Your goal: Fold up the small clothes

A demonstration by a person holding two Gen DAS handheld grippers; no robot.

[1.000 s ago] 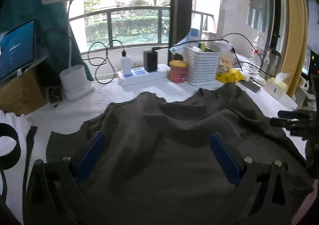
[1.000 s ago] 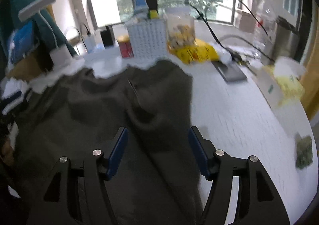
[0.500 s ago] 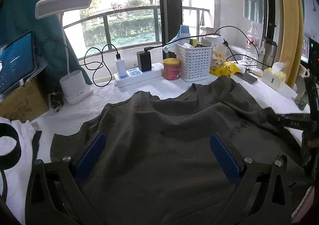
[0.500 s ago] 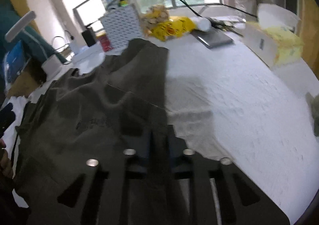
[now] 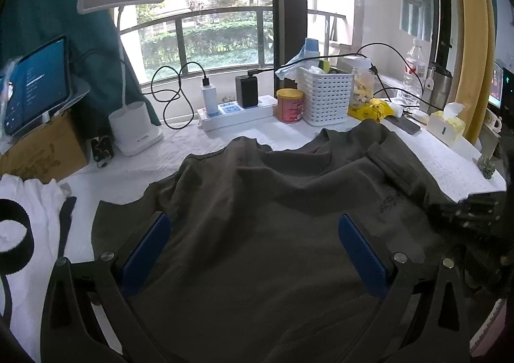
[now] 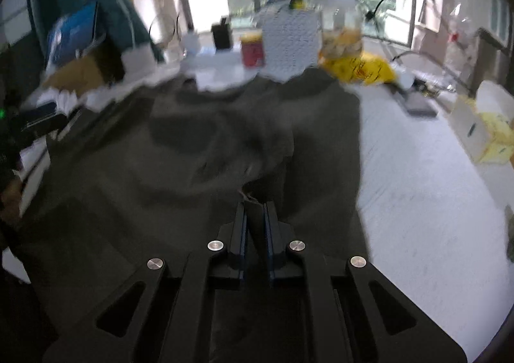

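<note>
Right gripper: the right gripper [image 6: 255, 212] had just been closing; its black jaws with thin blue pads stood almost together, pinching a raised fold of the shirt between them.
Left gripper: the left gripper [image 5: 253, 234] stood wide, its flat blue pads [image 5: 146, 253] well apart over the shirt's lower body, gripping nothing.
Shirt: a dark olive-grey T-shirt [image 5: 273, 218] of soft matte knit lay spread on the table, rumpled into shallow ridges; a small dark print [image 5: 390, 202] sat near its right side.
Shirt direction: its long axis ran from near to far, the rounded collar [image 5: 289, 157] at the far end toward the window, the hem under the grippers.
Table: a white, finely crinkled cloth covered the table [image 5: 449, 163], bare to the right of the shirt.
White garment: a soft white garment [image 5: 32, 202] lay bunched at the left, apart from the shirt.
Far row: beyond the collar stood a white power strip [image 5: 234, 112], a red round can [image 5: 289, 105], a white latticed plastic basket [image 5: 326, 99] and a white desk lamp [image 5: 136, 128] with a flat oblong head.
Far right: a boxy tissue pack [image 5: 445, 128] sat near the table's edge.
</note>
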